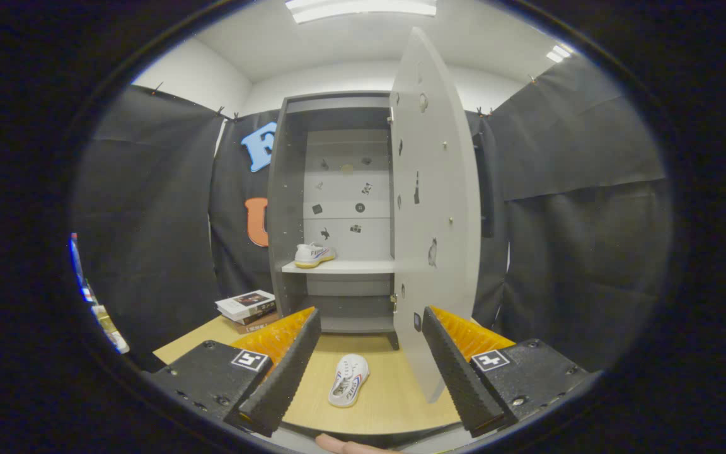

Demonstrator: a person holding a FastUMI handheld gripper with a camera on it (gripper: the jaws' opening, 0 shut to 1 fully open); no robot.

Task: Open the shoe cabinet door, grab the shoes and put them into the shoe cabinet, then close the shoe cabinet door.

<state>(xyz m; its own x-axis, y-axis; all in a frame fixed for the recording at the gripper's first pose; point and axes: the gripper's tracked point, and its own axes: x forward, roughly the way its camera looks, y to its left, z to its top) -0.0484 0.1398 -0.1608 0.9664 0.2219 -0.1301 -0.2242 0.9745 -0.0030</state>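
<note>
Looking straight into the tall grey shoe cabinet (338,189), I've got its flat grey door (435,208) swung wide open, edge-on toward me, so the opening step reads as done. One white trainer with a yellow sole (314,255) sits on the pale middle shelf (344,267), toward the left side of it. That's one shoe stowed, I'd say.

The other white trainer with blue and red stripes (348,379) lies on the light wooden table (388,391), toe pointing toward the cabinet, just in front of the cabinet's base. So what's left, as I judge it: pick that one up, place it inside, then shut the door.

My tool (366,353) is spread wide and holds nothing. The shoe on the table lies between the two fingers and below them, a little nearer the left finger (284,372) than the right one (457,372), touching neither. The door's lower edge hangs close beside the right finger, so I'd mind it on the way down.

A small stack of books (248,308) rests on the table to the left of the cabinet, well clear of the shoe.
</note>
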